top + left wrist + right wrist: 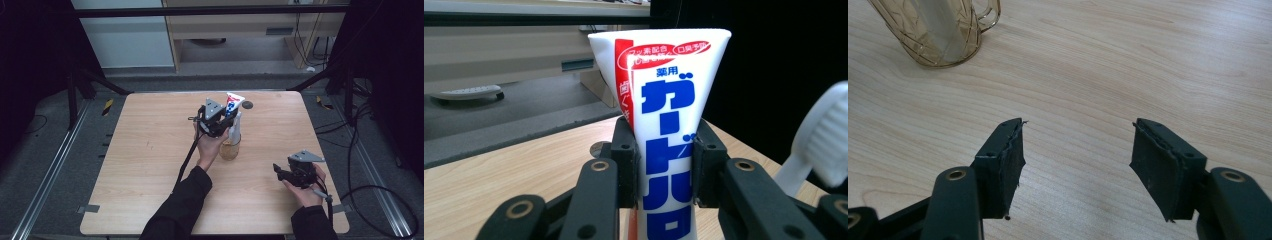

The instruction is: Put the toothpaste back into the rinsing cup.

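Wooden and pale, the square tabletop (150,165) sits in a dark room with grey floor all around it. On the left side, the left tongs (223,121) squeeze a white toothpaste tube with blue and red writing (667,130). Both black pads press on the sides of the tube, and the tube stands up tall with its flat wide end on top. It hangs over a see-through yellow-brown plastic cup with a handle (230,148), which stands near the middle of the tabletop. A white toothbrush (235,125) already stands in that cup, and its fuzzy head shows just beside the tube in the left gripper view.

Some things could go wrong. The tube could bump the toothbrush on the way down and push it sideways. The cup looks light, so a hard poke on its rim could tip it over. The tube is soft, so too much squeeze might squirt paste out or let it slip.

Over on the right, the right tongs (1075,165) are wide open and hold nothing. They rest low over the bare wood, well apart from the cup. If they stay away, nobody holds the cup steady.
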A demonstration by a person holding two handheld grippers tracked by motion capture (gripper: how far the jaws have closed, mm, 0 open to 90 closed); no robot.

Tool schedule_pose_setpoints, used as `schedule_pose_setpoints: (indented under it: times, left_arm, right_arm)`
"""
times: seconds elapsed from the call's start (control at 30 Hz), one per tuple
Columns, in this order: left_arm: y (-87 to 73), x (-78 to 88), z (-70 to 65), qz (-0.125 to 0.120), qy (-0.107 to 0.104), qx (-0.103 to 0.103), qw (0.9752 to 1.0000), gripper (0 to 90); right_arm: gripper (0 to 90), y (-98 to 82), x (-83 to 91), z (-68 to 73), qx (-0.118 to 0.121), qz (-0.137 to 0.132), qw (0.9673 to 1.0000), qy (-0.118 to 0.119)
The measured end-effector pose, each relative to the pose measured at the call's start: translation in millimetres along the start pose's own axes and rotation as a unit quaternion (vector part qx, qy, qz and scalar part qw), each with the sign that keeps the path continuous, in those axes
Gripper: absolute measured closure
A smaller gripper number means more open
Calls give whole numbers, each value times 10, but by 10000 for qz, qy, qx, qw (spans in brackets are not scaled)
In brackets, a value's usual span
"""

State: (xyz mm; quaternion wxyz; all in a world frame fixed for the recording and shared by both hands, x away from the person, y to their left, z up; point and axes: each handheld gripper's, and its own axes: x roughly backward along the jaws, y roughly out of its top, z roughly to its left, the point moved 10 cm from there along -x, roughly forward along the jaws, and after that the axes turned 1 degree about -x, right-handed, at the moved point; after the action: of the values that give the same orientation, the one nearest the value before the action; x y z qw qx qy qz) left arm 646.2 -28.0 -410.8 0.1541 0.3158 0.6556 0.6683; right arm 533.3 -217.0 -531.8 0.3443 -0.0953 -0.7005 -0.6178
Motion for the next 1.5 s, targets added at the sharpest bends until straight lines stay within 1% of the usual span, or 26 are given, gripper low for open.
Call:
schedule_pose_setpoints:
  times: [0.17,0.57,0.67,0.9,1.1,1.3,1.5]
  left_arm:
    - [-68,-7,20,0,3,43,10000,692]
    - [-240,6,11,121,-5,-5,9999,690]
    - [-269,17,1,123,-58,25,9999,690]
    - [-364,36,-16,225,-89,-48,9997,685]
    - [-434,56,-36,342,-143,-191,9991,681]
    - [-511,76,-26,408,-153,-189,9989,676]
    - [-539,110,-25,503,-180,-240,9983,666]
  right_arm:
    - [377,-5,-7,-4,17,15,10000,-7]
    - [378,-13,-15,1,30,46,10000,-6]
    - [377,-18,-21,5,27,67,10000,-4]
    - [377,-20,-22,4,39,74,10000,-9]
    - [376,-20,-21,4,33,75,10000,-12]
    - [375,-22,-18,3,13,85,10000,-10]
    - [375,-24,-24,7,40,91,10000,-3]
